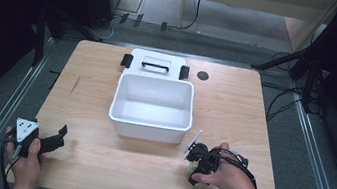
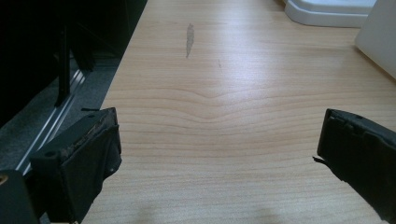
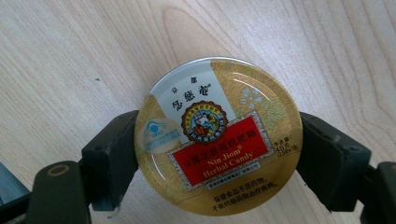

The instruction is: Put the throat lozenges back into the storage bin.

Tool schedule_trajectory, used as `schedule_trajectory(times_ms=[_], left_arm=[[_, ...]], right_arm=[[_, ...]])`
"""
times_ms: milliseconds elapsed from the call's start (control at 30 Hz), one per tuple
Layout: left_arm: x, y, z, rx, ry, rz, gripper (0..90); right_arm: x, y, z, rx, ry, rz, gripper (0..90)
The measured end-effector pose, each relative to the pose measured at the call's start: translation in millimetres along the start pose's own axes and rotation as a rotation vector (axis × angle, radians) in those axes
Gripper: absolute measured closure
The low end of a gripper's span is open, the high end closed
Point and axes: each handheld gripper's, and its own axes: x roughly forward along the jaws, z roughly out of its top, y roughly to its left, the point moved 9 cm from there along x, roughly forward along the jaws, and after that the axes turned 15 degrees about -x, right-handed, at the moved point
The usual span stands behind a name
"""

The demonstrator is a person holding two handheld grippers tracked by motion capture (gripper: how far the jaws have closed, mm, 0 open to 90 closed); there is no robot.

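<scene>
The round candy tin (image 3: 218,136) sits clamped between the two jaws of the right gripper (image 3: 218,154), its printed gold and red lid facing the camera and its rim pressed on both sides, a hold across the widest part that should keep so flat a thing from slipping out. From the high view the right gripper (image 1: 196,154) is low over the surface (image 1: 234,114), near the person's edge, with the tin seeming to stand on edge in its jaws. Just ahead of it and a little to its left stands the open white bin (image 1: 152,107), empty as far as I can see, which looks the likely place for the tin; its near wall is the edge to clear on the way. Beyond the bin lies its lid (image 1: 156,64) with black clips. The left gripper (image 1: 51,138) waits well off to the side with its jaws spread wide and nothing between them, leaving bare wood for movement.
</scene>
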Motion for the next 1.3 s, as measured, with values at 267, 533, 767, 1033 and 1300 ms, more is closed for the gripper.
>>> schedule_trajectory(times_ms=[267, 533, 767, 1033, 1300], left_arm=[[-0.3, 0.0, 0.1, 0.000, -0.001, 0.000, 0.0], [-0.4, -0.1, 0.1, 0.001, -0.002, 0.002, 0.0], [-0.2, -0.1, 0.0, 0.000, -0.002, 0.002, 0.0], [-0.3, 0.0, 0.0, 0.000, -0.001, 0.000, 0.0], [-0.2, 0.1, 0.2, -0.001, -0.003, 0.001, 0.0]], right_arm=[[-7.4, -2.8, -0.3, 0.028, -0.016, 0.017, 20.8], [-26.4, -10.0, -5.2, 0.037, -0.029, -0.001, 20.8], [-41.9, -19.0, -8.6, 0.036, -0.021, -0.015, 20.8], [-60.5, -29.6, -7.1, 0.030, -0.029, -0.023, 20.8], [-76.7, -41.5, -5.3, 0.021, -0.033, -0.030, 20.8]])
